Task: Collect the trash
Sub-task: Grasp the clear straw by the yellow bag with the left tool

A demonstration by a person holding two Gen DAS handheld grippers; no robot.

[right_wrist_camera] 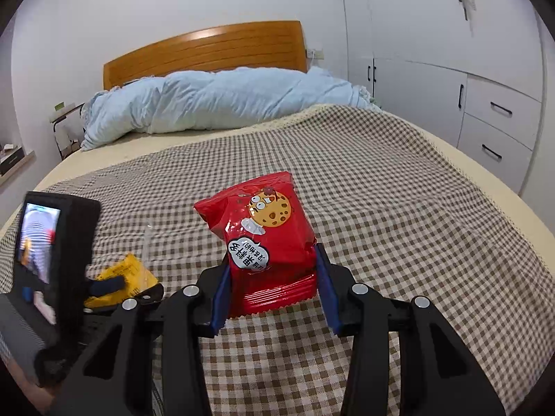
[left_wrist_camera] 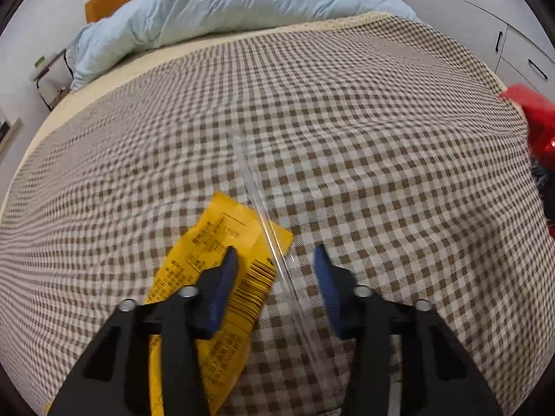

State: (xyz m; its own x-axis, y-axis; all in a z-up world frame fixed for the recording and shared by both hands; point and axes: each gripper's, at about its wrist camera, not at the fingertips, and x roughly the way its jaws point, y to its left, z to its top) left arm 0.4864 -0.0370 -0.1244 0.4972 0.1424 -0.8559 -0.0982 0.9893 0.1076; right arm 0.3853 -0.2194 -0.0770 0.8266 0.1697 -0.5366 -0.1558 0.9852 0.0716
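My left gripper (left_wrist_camera: 275,260) hung over the checked blanket (left_wrist_camera: 381,138), its jaws spread and pinching nothing. The left blue pad (left_wrist_camera: 227,277) lay over the yellow wrapper (left_wrist_camera: 222,235), which sat flat on the blanket at about seven o'clock in the left wrist view. A clear plastic strip (left_wrist_camera: 263,215) ran between the pads from twelve o'clock down towards five, crossing the wrapper's right corner. Whether either pad touched the blanket I could not tell.

My right gripper (right_wrist_camera: 272,260) pinched the red cookie packet (right_wrist_camera: 263,235) by its lower end, both pads pressed against its sides and the packet standing up off the blanket. At three o'clock in the left view that packet showed as a red blur. A pale blue duvet (right_wrist_camera: 215,104) lay bunched at twelve o'clock under the wooden headboard (right_wrist_camera: 208,52).
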